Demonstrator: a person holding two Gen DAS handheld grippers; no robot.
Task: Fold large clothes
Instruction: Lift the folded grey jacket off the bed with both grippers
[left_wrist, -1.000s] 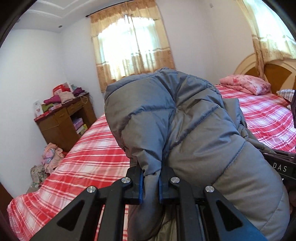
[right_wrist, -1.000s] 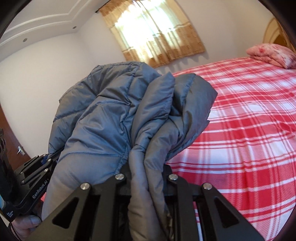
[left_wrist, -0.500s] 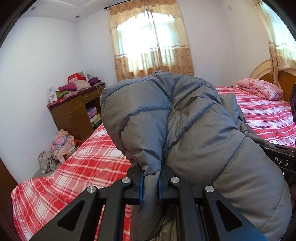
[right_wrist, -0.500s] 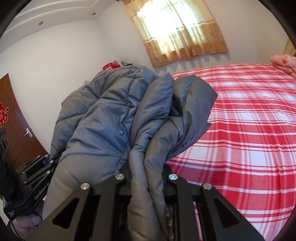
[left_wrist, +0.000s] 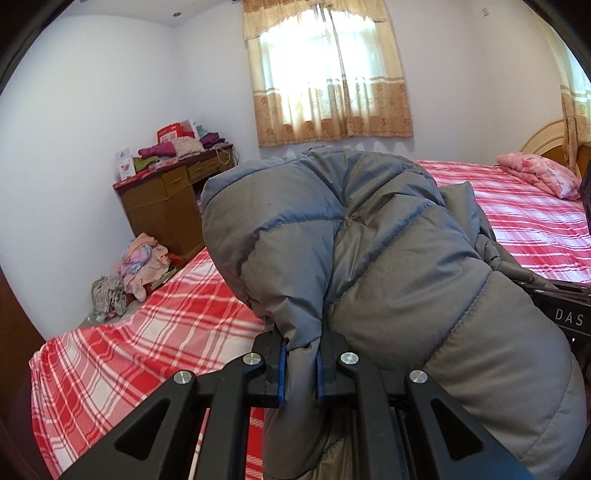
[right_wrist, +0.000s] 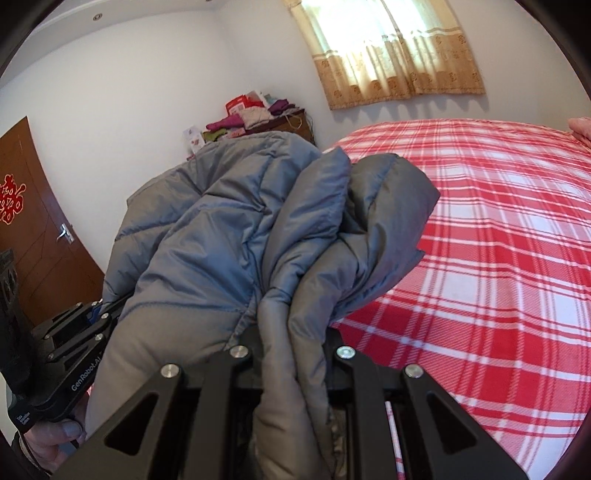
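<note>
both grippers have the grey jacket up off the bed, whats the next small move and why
Probably lower the jacket onto the bed. The left hand-held gripper and the right hand-held gripper each pinch a bunched fold, and the jacket hangs crumpled above the plaid sheet, so it likely needs laying flat before any fold can be made.

"DAS" on right gripper (left_wrist: 569, 317); "GenRobot.AI" on left gripper (right_wrist: 79, 376).
</note>
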